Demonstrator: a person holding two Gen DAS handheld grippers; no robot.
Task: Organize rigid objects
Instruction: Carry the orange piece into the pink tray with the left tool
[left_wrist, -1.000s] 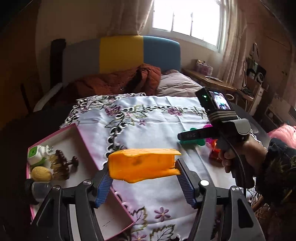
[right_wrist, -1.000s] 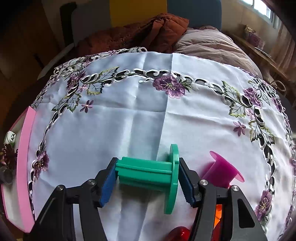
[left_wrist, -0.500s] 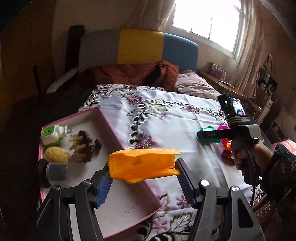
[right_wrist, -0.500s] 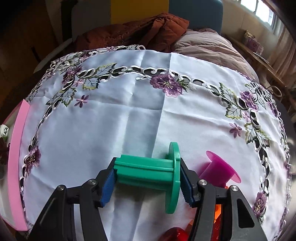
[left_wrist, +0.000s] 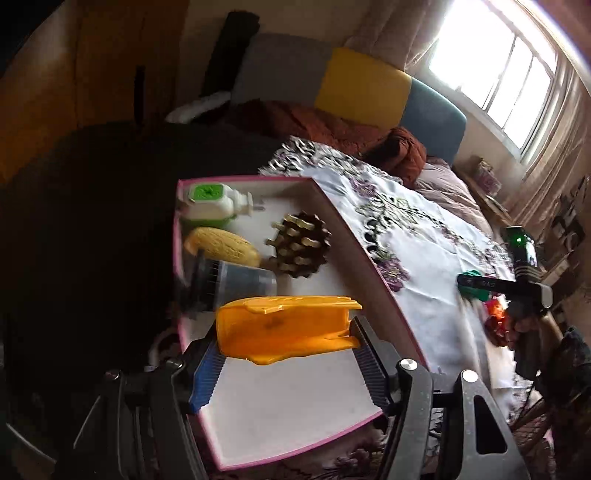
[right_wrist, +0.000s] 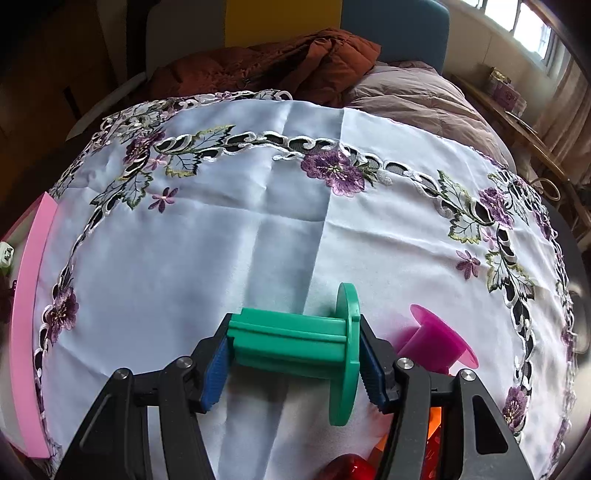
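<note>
A: What does the left gripper (left_wrist: 288, 363) have?

B: Its two blue-padded fingers (left_wrist: 207, 373) are closed on the ends of an orange plastic piece (left_wrist: 286, 332), held crosswise above the pink-rimmed tray (left_wrist: 373, 266), over the tray's near, bare white part.

A: And what lies in the tray?

B: All of it is at the far end. A white and green plug-in device (left_wrist: 210, 205) is in the far corner. A yellow ridged object (left_wrist: 221, 245) lies just nearer than it. A pine cone (left_wrist: 301, 243) sits beside those two, toward the tray's right wall. A grey cup on its side (left_wrist: 236, 284) lies touching the yellow object, between it and the orange piece.

A: The right gripper (right_wrist: 293, 363)?

B: It is clamped on a green spool (right_wrist: 299, 345), one pad on the barrel's end, the other against the flange. The spool is well to the right of the tray, whose pink rim (right_wrist: 27, 321) shows at the left edge of the right wrist view, low over the embroidered white tablecloth (right_wrist: 236, 229); whether it touches the cloth I cannot tell.

A: Anything near it?

B: A magenta spool (right_wrist: 434, 341) lies just right of the green one. A shiny red object (right_wrist: 347, 469) shows near the bottom edge, partly hidden by the gripper.
</note>
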